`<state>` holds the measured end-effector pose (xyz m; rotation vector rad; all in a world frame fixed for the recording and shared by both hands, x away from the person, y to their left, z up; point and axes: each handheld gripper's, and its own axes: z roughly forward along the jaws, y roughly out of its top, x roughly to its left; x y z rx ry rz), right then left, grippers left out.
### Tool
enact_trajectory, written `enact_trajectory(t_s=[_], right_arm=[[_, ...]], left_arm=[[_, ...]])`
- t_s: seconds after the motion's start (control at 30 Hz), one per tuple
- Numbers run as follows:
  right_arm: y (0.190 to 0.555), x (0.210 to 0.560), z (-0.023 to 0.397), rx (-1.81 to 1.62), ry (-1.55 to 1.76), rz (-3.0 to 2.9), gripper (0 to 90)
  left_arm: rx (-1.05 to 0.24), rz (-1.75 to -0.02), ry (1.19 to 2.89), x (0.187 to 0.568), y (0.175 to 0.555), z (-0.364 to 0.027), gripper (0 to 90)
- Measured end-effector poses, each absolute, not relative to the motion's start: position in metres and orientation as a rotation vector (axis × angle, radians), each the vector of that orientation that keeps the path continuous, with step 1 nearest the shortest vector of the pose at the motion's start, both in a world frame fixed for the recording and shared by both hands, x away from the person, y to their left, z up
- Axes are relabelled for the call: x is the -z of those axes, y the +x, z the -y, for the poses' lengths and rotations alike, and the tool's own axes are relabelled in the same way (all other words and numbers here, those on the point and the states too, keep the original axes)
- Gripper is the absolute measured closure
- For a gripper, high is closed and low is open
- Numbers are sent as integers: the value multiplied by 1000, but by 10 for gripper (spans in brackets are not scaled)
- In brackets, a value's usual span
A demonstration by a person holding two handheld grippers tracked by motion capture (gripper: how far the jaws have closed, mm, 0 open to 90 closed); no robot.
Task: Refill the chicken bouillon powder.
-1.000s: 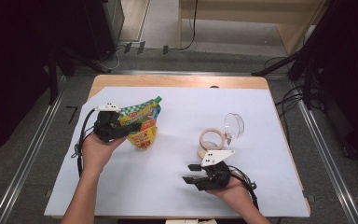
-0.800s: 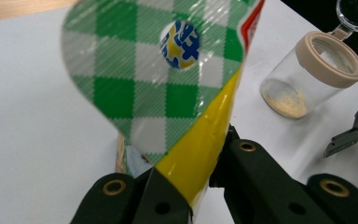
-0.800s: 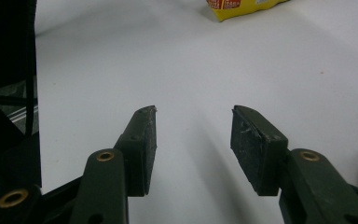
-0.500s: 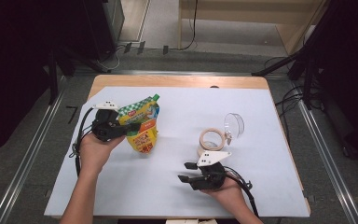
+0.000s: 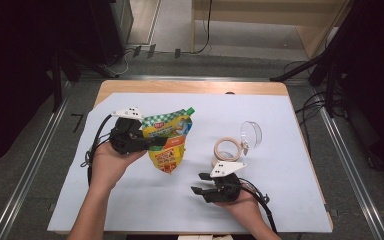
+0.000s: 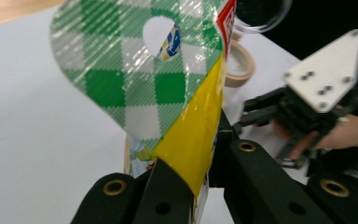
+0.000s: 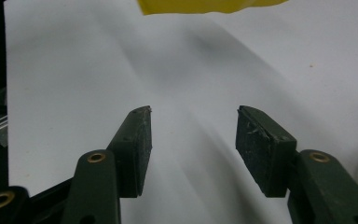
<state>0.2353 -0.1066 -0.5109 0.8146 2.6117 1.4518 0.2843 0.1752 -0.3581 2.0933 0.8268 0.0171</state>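
Pouch partly hidden, clamped in left tool; right tool half-open, empty.

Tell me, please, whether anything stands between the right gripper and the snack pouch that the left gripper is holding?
Nothing visible does. The right gripper has open, empty jaws, and bare white table cover lies between it and the snack pouch, which the left gripper clamps. The tape roll and the clear lid sit off to the side.
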Motion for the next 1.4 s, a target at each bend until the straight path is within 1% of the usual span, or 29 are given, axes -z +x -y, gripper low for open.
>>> enact_trajectory(t_s=[0.17,0.23,0.3,0.33,0.37,0.43,0.53,0.67,0.77,0.87,1.0,1.13,1.2,1.4], right_arm=[[240,516,104,-1428,852,-2588,476],[243,517,104,-1444,886,-2574,496],[245,517,103,-1460,924,-2555,579],[245,518,103,-1464,927,-2545,595],[246,517,102,-1463,928,-2538,640],[246,517,102,-1467,925,-2520,693],[246,516,100,-1471,924,-2488,735],[247,514,99,-1504,916,-2440,733],[246,513,98,-1521,871,-2430,721],[240,511,95,-1493,772,-2425,749],[232,509,89,-1463,683,-2434,744],[224,506,81,-1459,632,-2471,742],[222,506,79,-1461,630,-2494,742],[216,504,76,-1505,630,-2533,751]], left_arm=[[28,-745,2120,347,274,-159,900],[37,-721,2127,344,271,-155,900],[44,-701,2133,341,267,-151,900],[48,-689,2142,339,266,-149,900],[52,-681,2146,338,264,-148,900],[69,-665,2154,337,262,-144,900],[84,-653,2162,336,259,-141,900],[143,-623,2165,336,256,-134,900],[160,-627,2170,337,256,-131,900],[180,-647,2153,340,258,-132,900],[121,-710,2109,341,261,-135,885],[111,-758,2078,345,264,-131,883],[83,-768,2083,347,264,-127,864],[78,-773,2097,354,266,-116,803]])
